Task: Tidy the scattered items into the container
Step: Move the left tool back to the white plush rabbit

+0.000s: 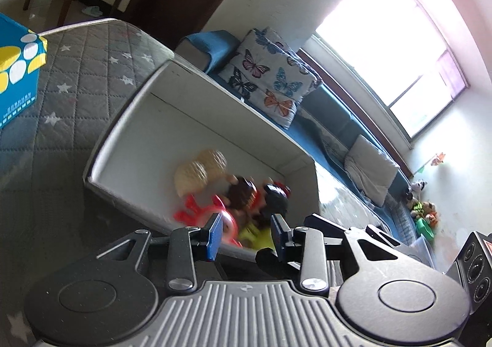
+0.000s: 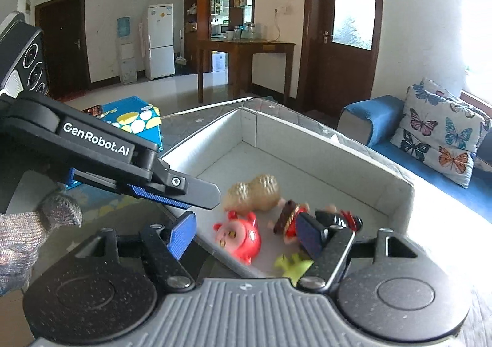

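Both grippers are hanging over the white container (image 2: 323,144) with nothing in them: right gripper (image 2: 246,236) is gaping about halfway, left gripper (image 1: 247,233) is parted too. The toys (image 2: 243,236) are sitting inside its near corner.

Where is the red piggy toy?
In the right wrist view, the red pig toy lies inside the white box, near its front edge, just below the tan peanut toy.

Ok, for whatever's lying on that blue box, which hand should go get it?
Left, probably. The blue box sits to the left of the container, and the left gripper is on that side with open, empty jaws. The right gripper would have to cross it.
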### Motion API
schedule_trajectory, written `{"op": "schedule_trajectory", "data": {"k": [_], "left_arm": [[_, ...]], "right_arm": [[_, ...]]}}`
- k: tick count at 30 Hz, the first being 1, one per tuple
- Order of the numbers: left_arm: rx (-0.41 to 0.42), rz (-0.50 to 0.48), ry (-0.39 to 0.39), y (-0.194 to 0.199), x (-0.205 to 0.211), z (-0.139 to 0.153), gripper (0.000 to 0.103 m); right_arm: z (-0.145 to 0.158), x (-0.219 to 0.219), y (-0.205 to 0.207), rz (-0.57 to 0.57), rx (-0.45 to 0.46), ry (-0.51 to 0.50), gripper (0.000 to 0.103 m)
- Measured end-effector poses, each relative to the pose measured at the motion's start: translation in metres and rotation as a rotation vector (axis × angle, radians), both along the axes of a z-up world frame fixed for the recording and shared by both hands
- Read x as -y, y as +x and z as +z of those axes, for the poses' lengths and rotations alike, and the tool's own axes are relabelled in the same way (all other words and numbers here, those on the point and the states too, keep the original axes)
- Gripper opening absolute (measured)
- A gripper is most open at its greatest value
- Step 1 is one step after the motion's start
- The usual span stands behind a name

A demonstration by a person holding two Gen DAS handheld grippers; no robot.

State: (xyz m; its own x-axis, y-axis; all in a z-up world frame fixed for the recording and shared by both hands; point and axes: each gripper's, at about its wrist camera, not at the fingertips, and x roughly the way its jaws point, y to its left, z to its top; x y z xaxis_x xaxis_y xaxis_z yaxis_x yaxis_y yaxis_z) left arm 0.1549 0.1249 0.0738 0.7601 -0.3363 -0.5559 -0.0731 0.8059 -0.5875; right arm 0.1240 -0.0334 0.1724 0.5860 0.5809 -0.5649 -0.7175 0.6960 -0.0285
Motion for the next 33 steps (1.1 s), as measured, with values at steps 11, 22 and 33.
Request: {"op": "schedule_trajectory", "data": {"k": [11,22,33], "left_arm": [[-0.015,-0.071,0.038,-0.038,0.04,-0.011,0.037],[-0.091,-0.151,0.024,-0.053,0.07,-0.049,0.037],[-0.097,-0.205,0.016,-0.047,0.089,-0.057,0.037]], "right_arm": [[-0.004,0.042,-0.057,-0.052,0.011,0.024,0.079],[-0.037,0.086,-0.089,-0.169,-0.038,0.009,0.08],[-0.052,0.125,-0.086,-0.307,-0.088,0.067,0.08]]}}
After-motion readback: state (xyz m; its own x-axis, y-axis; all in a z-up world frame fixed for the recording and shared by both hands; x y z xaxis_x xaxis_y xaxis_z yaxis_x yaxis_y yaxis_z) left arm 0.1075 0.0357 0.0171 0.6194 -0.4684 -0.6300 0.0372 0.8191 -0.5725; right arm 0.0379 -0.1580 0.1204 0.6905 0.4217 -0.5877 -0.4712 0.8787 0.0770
